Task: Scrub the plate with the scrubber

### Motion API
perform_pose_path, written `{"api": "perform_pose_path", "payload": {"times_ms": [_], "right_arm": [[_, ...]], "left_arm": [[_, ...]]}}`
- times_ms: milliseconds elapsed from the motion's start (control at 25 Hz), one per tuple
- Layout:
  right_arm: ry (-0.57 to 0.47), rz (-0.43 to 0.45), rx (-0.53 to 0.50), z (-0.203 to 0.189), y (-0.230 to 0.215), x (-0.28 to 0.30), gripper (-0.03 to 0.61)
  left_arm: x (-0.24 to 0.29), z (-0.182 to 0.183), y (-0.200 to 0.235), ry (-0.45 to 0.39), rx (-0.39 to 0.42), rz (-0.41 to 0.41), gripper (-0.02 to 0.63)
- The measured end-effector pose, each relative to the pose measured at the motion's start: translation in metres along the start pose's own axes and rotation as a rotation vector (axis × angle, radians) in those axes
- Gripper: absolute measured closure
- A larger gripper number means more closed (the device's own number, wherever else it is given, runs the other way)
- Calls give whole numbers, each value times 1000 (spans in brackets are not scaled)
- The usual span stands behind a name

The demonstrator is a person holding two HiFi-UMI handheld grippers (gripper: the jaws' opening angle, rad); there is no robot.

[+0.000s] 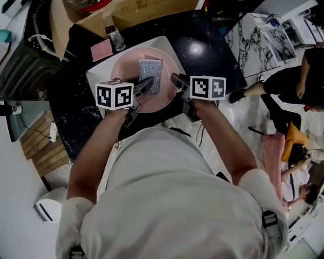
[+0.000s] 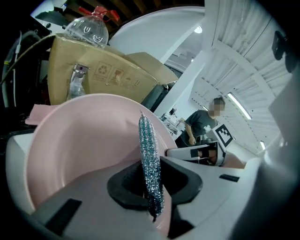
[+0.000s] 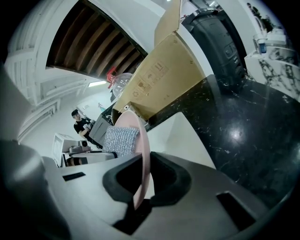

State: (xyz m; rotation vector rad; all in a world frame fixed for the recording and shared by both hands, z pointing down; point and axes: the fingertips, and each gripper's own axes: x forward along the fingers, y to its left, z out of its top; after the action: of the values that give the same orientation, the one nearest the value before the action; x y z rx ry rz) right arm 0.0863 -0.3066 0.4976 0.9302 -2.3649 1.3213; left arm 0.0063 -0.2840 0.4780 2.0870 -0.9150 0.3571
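Observation:
A pink plate (image 1: 164,66) lies over a white tray (image 1: 98,77) on the black counter. A silvery blue scrubber (image 1: 150,75) rests flat on the plate. My left gripper (image 1: 147,86) is shut on the scrubber's near end; in the left gripper view the scrubber (image 2: 150,164) stands edge-on between the jaws, with the plate (image 2: 70,145) behind it. My right gripper (image 1: 177,83) is shut on the plate's right rim; in the right gripper view the thin pink rim (image 3: 143,164) runs between the jaws, and the scrubber (image 3: 119,140) shows to the left.
A cardboard box (image 1: 136,10) stands at the back, with a small bottle (image 1: 115,38) and a pink cloth (image 1: 102,50) beside the tray. The black counter (image 1: 202,48) ends at a marble floor on the right, where people (image 1: 298,86) sit.

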Motion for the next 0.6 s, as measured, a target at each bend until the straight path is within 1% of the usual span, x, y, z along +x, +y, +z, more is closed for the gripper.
{"api": "perform_pose_path", "payload": {"times_ms": [440,600], "right_arm": [[-5,-19,9,-1,-11,-7,551],[-8,-32,21,-1,-17,-10,551]], "left_arm": [[-49,-5,55,-38,-34,132,545],[-66,-5,71,-45,-19,199,545]]}}
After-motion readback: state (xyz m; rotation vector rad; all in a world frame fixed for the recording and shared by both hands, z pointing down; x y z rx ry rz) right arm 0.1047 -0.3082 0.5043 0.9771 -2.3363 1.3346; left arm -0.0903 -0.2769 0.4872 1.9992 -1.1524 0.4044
